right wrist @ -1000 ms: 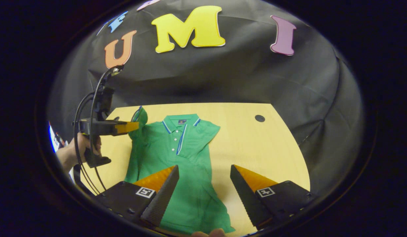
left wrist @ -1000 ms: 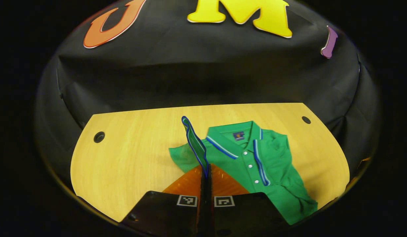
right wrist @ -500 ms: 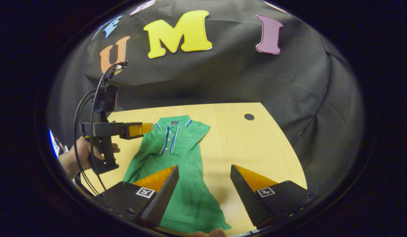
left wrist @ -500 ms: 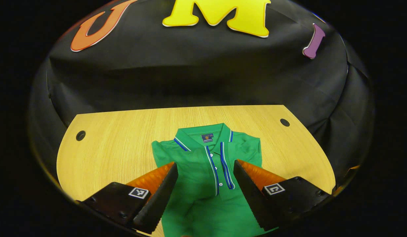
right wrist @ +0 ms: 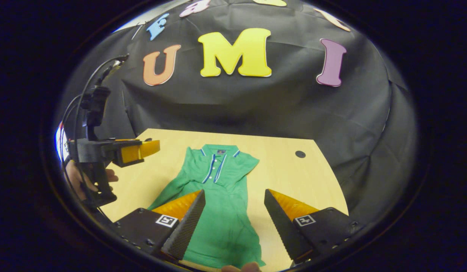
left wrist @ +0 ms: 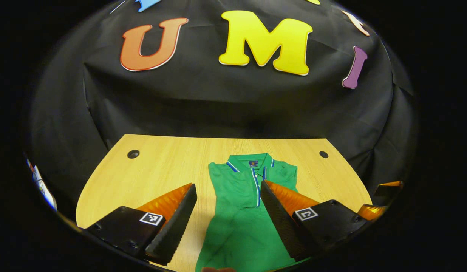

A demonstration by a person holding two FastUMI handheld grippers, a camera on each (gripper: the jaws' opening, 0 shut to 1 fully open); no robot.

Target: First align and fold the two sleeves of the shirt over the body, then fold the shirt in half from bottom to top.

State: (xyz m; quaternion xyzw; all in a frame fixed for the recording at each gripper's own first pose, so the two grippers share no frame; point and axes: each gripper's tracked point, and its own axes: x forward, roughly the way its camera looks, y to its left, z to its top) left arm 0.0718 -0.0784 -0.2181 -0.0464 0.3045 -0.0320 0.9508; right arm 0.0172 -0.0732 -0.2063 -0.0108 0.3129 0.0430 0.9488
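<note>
Two claws hang above the counter, each with its fingers spread wide and nothing between them. The left claw (left wrist: 228, 207) shows at the bottom of the left gripper view, its two fingers framing the chest and lower body of the green polo shirt (left wrist: 248, 211) without touching it. The right claw (right wrist: 234, 213) stands the same way in the right gripper view, gaping and empty over the shirt's lower half. In that view the left claw (right wrist: 143, 151) also appears farther off at the left, raised above the counter's left side, with a hand (right wrist: 80, 181) wrapped around its black grip and dark cables (right wrist: 78, 102) looping up from the top of it.

The shirt (right wrist: 218, 204) lies flat, face up, near the middle of the counter, collar toward the far edge and hem toward the near edge. Its collar and button placket carry blue and white stripes, and both sleeves lie folded in over the body, so the outline is narrow and long.

The counter (left wrist: 154, 170) is pale wood-grain with rounded far corners and a small dark round hole (left wrist: 133, 153) near each one. Behind and around it hangs wrinkled black cloth (left wrist: 218, 102), closing off the booth on the back and both sides.
</note>
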